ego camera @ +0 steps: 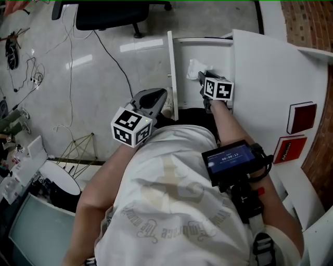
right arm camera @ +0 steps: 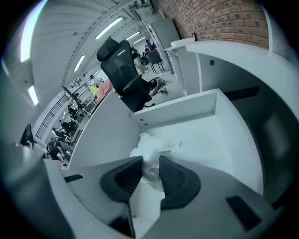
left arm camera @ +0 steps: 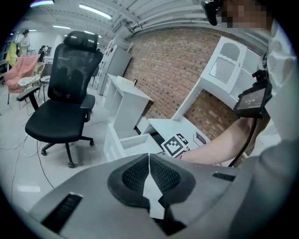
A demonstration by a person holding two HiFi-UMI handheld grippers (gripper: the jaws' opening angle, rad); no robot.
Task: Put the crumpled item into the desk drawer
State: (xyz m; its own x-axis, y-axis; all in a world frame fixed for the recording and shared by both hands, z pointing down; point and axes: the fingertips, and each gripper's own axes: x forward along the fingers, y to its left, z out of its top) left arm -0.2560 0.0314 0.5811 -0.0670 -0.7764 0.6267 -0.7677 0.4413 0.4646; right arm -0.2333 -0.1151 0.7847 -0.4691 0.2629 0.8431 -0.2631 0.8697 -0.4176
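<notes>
The crumpled item is a wad of white paper (ego camera: 193,67). It is inside the open white desk drawer (ego camera: 183,57), near the drawer's far end. My right gripper (ego camera: 203,78) reaches into the drawer and is shut on the paper (right arm camera: 148,148), which bulges out past the dark pads (right arm camera: 175,177). In the right gripper view the drawer floor (right arm camera: 210,140) lies just below the wad. My left gripper (ego camera: 156,97) hovers outside the drawer's front panel. Its jaws (left arm camera: 149,158) are shut together with nothing in them.
The white desk top (ego camera: 270,88) spreads to the right with two red flat boxes (ego camera: 303,117) on it. A black office chair (ego camera: 112,15) stands beyond the drawer on the pale floor, where cables (ego camera: 67,57) trail. A screen device (ego camera: 230,158) is strapped to the right forearm.
</notes>
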